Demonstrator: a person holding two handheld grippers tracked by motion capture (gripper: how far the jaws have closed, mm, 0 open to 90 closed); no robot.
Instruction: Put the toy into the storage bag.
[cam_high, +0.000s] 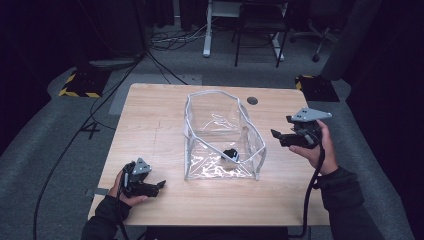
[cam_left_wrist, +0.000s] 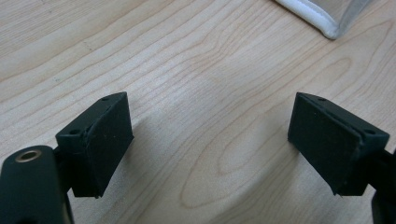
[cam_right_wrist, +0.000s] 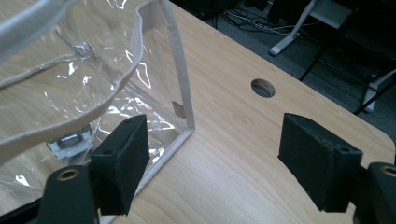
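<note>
Two handheld grippers flank a clear plastic bag (cam_high: 220, 135) with white piping that stands open-topped near the middle of the wooden table (cam_high: 150, 125); inside it, on its floor toward the near right corner, lies a small black and white object (cam_high: 230, 154) that I cannot identify; in the right gripper view the same object (cam_right_wrist: 70, 140) shows dimly through the crinkled plastic. The left gripper (cam_high: 159, 186) rests low on the near left part of the table, held in the person's left hand (cam_high: 122, 192), well apart from the bag; its jaws stand wide apart with nothing between them, and the left gripper view shows bare wood grain between the pads, with a white-edged corner of the bag (cam_left_wrist: 322, 21) at the upper right. The right gripper (cam_high: 275, 134) hovers above the table just beside the bag's right wall, held in the right hand (cam_high: 312, 150), its grey plate on top; its jaws are parted and hold nothing, the left pad (cam_right_wrist: 123, 161) near the bag's white vertical edge (cam_right_wrist: 180, 79); a round cable hole (cam_right_wrist: 263, 87) sits in the tabletop beyond.
</note>
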